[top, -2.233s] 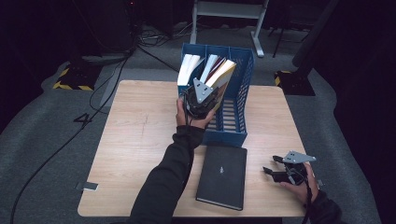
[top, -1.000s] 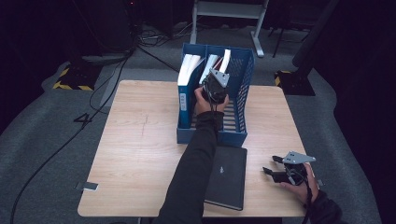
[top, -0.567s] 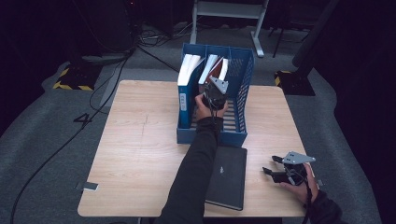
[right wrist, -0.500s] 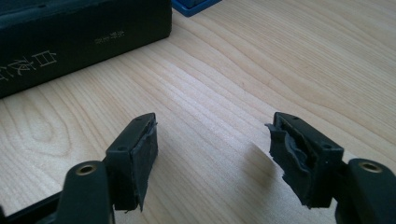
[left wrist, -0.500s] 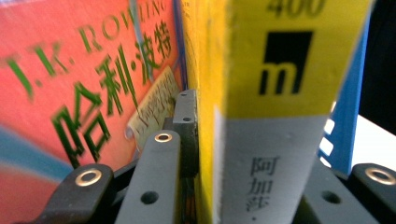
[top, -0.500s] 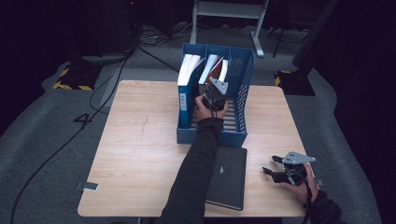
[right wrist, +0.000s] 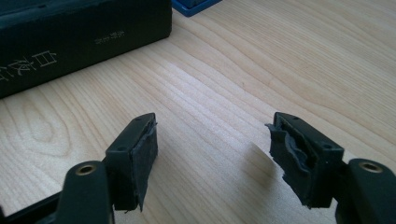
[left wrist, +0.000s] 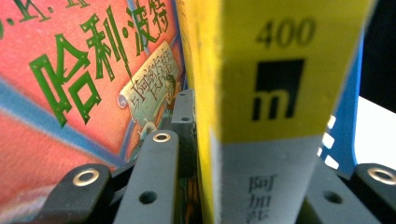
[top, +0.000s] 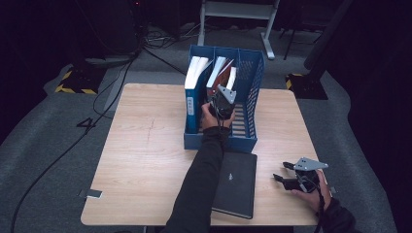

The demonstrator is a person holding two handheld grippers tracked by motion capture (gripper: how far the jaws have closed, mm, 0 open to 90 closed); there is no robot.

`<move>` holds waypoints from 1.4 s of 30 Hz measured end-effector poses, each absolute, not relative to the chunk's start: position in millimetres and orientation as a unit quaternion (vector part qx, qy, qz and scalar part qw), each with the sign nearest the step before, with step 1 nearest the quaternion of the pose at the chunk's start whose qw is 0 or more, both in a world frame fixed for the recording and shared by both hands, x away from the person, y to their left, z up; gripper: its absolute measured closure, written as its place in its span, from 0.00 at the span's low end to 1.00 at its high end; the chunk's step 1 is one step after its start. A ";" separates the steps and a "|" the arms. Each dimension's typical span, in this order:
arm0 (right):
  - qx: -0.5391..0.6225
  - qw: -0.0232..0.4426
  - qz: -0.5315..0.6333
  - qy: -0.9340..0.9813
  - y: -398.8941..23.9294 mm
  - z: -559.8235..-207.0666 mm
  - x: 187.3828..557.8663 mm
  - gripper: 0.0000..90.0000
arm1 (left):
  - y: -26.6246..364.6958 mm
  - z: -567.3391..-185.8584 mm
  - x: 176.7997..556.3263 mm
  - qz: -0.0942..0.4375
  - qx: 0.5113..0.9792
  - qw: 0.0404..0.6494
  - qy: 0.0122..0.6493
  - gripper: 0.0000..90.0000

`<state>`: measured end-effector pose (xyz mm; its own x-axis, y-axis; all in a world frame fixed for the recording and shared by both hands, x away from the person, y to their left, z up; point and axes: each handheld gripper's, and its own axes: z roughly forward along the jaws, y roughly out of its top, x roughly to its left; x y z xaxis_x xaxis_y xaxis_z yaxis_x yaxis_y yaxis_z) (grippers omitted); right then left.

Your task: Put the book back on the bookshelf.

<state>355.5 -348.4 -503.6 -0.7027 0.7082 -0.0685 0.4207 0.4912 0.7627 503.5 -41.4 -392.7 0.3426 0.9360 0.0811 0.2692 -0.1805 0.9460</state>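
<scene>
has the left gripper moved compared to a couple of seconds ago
Yes. The left gripper, shut on a yellow-spined book, has gone forward and down into the blue file rack; earlier it held the book above the rack's front edge.

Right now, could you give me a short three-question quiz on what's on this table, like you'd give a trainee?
1. True or false: the left gripper is closed on a yellow-spined book inside the blue file rack.
2. What lies flat on the wooden table in front of the rack? A) a black book B) a laptop C) a red folder
3. What do the jaws of the right gripper hold?

Key
1. True: in the left gripper view the yellow spine sits between its jaws, beside a red-covered book.
2. A: the black book.
3. Nothing: they stand open above bare wood, near the black book.
</scene>
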 end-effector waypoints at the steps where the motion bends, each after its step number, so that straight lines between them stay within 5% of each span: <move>1: 0.335 0.191 0.377 0.842 -348.4 -503.7 355.5 0.36 | -41.3 -392.7 503.0 0.360 0.679 0.461 0.443 0.81; 17: 0.336 0.192 0.377 0.842 -347.9 -503.7 356.0 0.35 | -37.1 -393.6 493.1 0.349 0.709 0.451 0.415 0.74; 34: 0.340 0.188 0.377 0.841 -348.5 -503.8 356.4 0.35 | -4.8 -404.2 455.2 0.280 0.773 0.451 0.347 0.52; 42: 0.341 0.190 0.376 0.840 -348.2 -503.8 356.0 0.34 | -0.2 -408.7 454.7 0.275 0.791 0.423 0.347 0.74</move>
<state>356.0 -348.2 -503.8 -0.6953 0.7159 -0.0636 0.4297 0.4850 0.7616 454.7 -0.2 -408.7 0.6089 0.7807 0.1409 0.3157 -0.4014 0.8598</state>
